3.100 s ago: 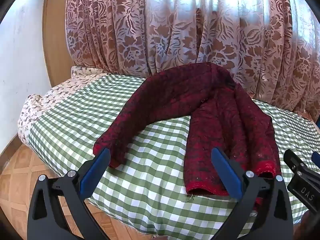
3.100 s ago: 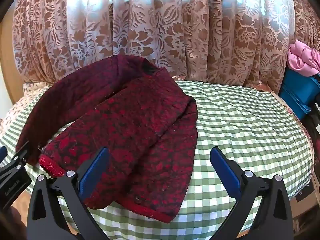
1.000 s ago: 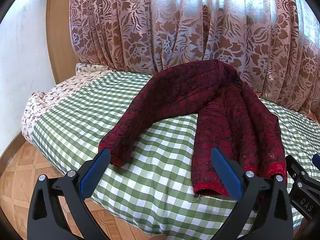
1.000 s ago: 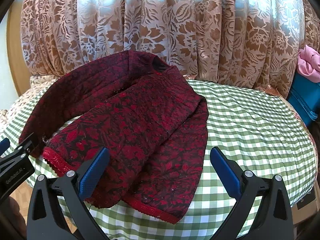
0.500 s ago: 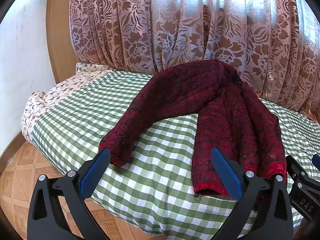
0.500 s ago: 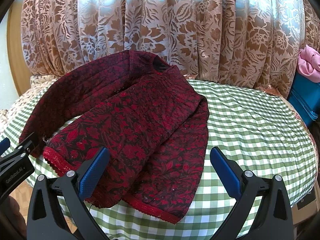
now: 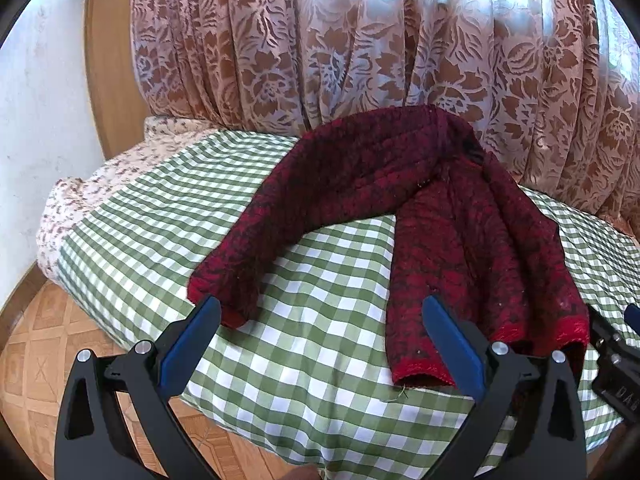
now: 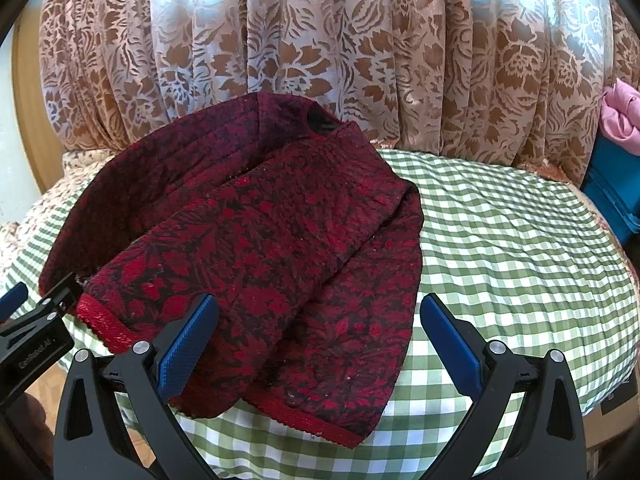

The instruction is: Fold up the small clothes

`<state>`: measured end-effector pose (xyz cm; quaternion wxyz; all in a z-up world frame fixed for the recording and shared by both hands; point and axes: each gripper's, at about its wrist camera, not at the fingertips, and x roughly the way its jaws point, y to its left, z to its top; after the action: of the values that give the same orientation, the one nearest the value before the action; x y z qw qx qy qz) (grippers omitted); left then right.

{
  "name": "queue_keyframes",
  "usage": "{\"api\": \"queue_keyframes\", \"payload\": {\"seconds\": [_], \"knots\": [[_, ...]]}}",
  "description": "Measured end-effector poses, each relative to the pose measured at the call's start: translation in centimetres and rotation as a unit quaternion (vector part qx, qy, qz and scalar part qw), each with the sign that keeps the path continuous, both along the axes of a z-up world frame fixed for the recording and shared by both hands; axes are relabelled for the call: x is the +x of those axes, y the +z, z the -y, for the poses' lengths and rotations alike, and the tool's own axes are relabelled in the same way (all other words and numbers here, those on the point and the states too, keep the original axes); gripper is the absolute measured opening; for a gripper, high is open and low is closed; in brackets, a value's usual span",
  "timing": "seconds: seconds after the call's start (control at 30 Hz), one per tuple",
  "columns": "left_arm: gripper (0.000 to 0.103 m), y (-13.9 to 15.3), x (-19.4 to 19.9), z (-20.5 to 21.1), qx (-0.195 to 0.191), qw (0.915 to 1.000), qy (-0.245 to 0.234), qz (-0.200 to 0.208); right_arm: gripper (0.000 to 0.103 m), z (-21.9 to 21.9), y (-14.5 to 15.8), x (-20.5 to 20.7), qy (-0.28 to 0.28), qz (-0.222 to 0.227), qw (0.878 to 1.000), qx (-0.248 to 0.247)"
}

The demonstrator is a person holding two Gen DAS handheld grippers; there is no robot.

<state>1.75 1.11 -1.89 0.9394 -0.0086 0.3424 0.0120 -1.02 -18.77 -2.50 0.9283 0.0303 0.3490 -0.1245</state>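
I am holding the left gripper [image 7: 320, 344] low at the near edge of the bed, its blue-padded fingers [image 7: 192, 344] spread wide with nothing between them, aiming across the green checked cloth [image 7: 320, 280] toward the far curtain [image 7: 360, 48]. The right gripper [image 8: 316, 344] is sitting level beside it in the same pose, fingers [image 8: 448, 344] standing apart and empty, its left finger overlapping the near hem in my view, though I cannot tell whether it is touching. Each camera is catching the other tool at its edge: I am reading "GenRobot.AI" on the black body at the left of the right wrist view, and partial letters that look like "DAS" at the right of the left wrist view. The dark red patterned sweater [image 8: 272, 248] is lying flat on the cloth, left of the bed's middle, its long axis running from the red-trimmed hem at the near edge to the neck at the far side by the curtain. One sleeve [image 7: 304, 216] is stretching out to the left and curving near, its cuff resting close to the left gripper's left finger; the other is folded over the body on the right.
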Motion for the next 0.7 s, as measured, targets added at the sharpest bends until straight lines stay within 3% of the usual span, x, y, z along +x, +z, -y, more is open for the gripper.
{"api": "queue_keyframes", "payload": {"seconds": [0.1,0.23,0.33,0.4,0.43,0.53,0.63,0.7], "knots": [[0.101,-1.1,1.0,-1.0,-0.025,0.9991,-0.024,-0.023,0.100,1.9,0.0,-0.1,0.013,-0.005,0.999,0.034],[0.100,-2.6,2.5,-2.6,-0.042,0.9972,-0.015,-0.061,0.098,7.7,-1.9,-1.2,0.000,-0.031,0.989,0.147],[0.098,-3.6,3.7,-3.6,-0.065,0.9941,-0.015,-0.085,0.082,11.6,-5.0,-1.3,-0.027,-0.079,0.968,0.237],[0.086,-4.3,4.6,-4.0,-0.087,0.9906,-0.028,-0.102,0.067,12.9,-6.7,-1.2,-0.037,-0.097,0.955,0.276],[0.074,-4.6,5.0,-4.0,-0.095,0.9887,-0.032,-0.111,0.065,13.3,-7.5,-0.9,-0.038,-0.107,0.949,0.294],[0.059,-5.7,6.3,-3.4,-0.110,0.9830,-0.056,-0.135,0.059,13.2,-9.3,0.3,-0.030,-0.117,0.937,0.328],[0.057,-6.5,7.1,-1.8,-0.117,0.9779,-0.089,-0.148,0.057,11.9,-9.5,1.9,-0.009,-0.122,0.945,0.303],[0.057,-6.9,7.7,-0.9,-0.120,0.9749,-0.097,-0.160,0.046,10.8,-9.4,3.2,0.015,-0.127,0.949,0.288]]}}
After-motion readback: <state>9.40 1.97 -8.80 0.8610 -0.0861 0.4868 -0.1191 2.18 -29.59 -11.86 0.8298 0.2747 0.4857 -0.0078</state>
